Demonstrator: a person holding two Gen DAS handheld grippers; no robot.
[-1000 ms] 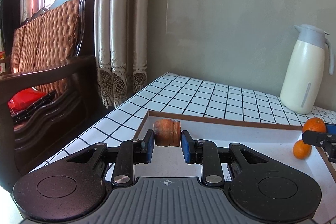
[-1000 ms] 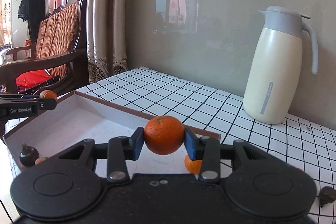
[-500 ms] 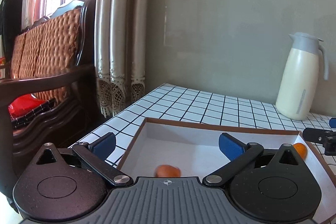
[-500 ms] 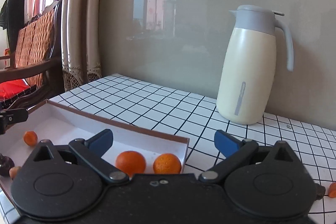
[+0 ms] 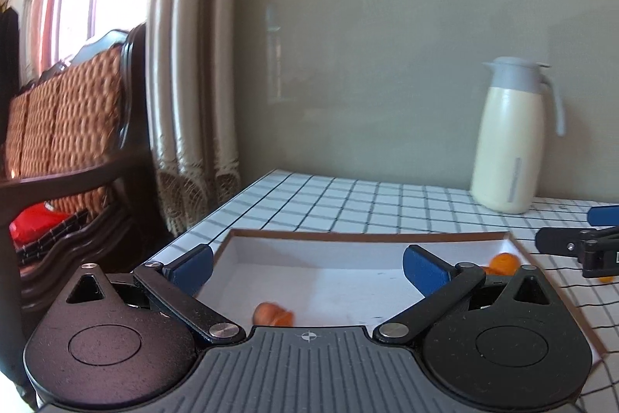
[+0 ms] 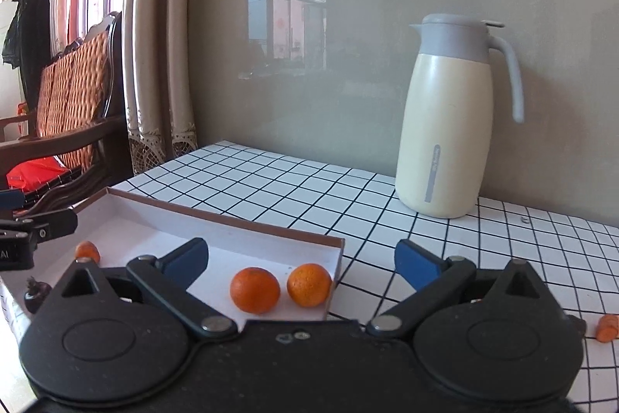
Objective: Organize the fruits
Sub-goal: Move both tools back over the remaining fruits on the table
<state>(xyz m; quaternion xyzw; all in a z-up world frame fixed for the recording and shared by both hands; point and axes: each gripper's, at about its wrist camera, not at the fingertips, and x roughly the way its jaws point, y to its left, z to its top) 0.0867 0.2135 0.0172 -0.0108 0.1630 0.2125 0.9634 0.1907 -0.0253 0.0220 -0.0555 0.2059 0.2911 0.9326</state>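
Right wrist view: the right claw (image 6: 301,264) is spread wide with nothing between its blue pads, and 2 oranges (image 6: 254,290) sit side by side in the near corner of the shallow box (image 6: 232,219) on the counter (image 6: 387,219). They look firm, light and round, liable to roll; pinch one across its middle. The left claw (image 5: 307,266) is likewise spread, above a small reddish fruit (image 5: 272,314) lying in the box.
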